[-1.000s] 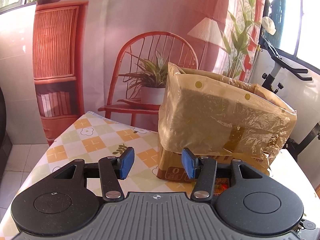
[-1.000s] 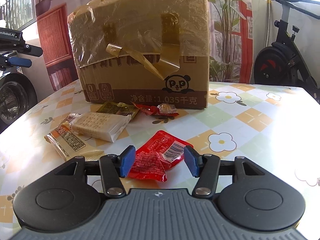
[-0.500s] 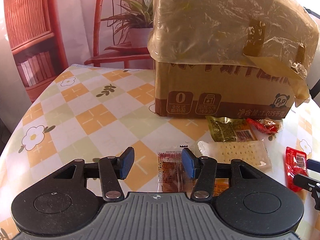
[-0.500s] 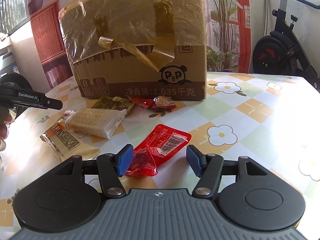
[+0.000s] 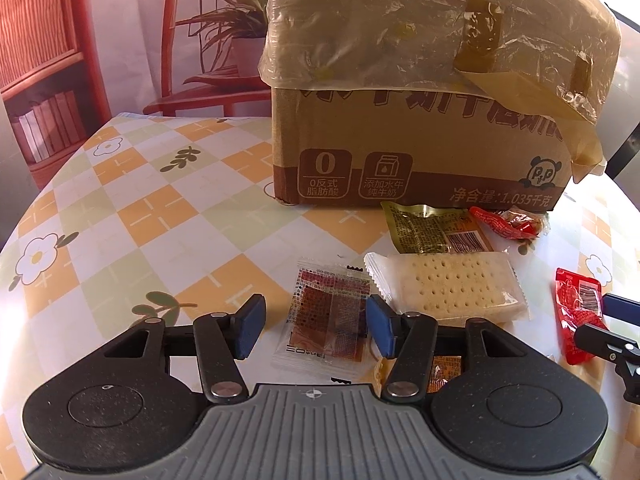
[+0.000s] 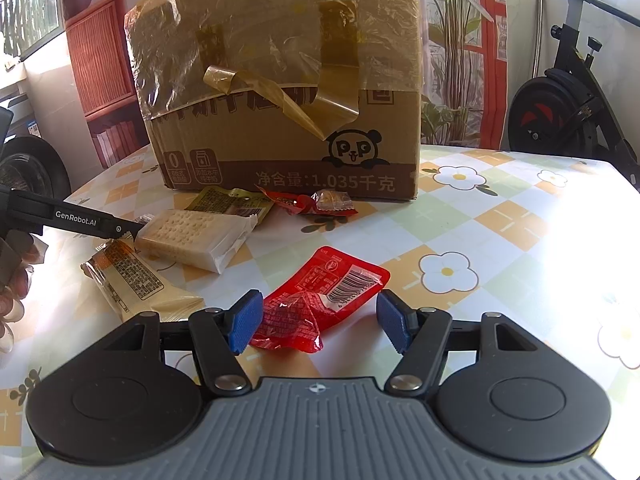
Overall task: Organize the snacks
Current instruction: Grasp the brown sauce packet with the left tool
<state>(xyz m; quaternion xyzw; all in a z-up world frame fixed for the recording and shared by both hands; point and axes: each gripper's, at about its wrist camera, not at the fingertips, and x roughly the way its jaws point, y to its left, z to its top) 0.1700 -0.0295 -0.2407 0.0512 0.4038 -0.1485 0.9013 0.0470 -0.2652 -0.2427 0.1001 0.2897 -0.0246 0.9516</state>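
**Both grippers low over scattered snack packets**

In the left wrist view the left gripper [image 5: 312, 326] fills the lower frame, its blue pads apart and opening, with a clear square sachet of brown paste [image 5: 326, 316] lying between them untouched; the sachet's near edge is hidden behind the gripper body. Right of it lies a white-wrapped pale cracker block [image 5: 452, 286], then an olive-gold foil packet [image 5: 430, 230] against the tape-wrapped brown cardboard box [image 5: 420, 152], whose top is cut off. In the right wrist view the right gripper [image 6: 320, 322] stands apart astride a crumpled red foil packet [image 6: 320, 302] on the flower-patterned tablecloth [image 6: 500, 232], pads clear of it. A small red-and-clear sweet wrapper [image 6: 320, 202] by the box is hard to read
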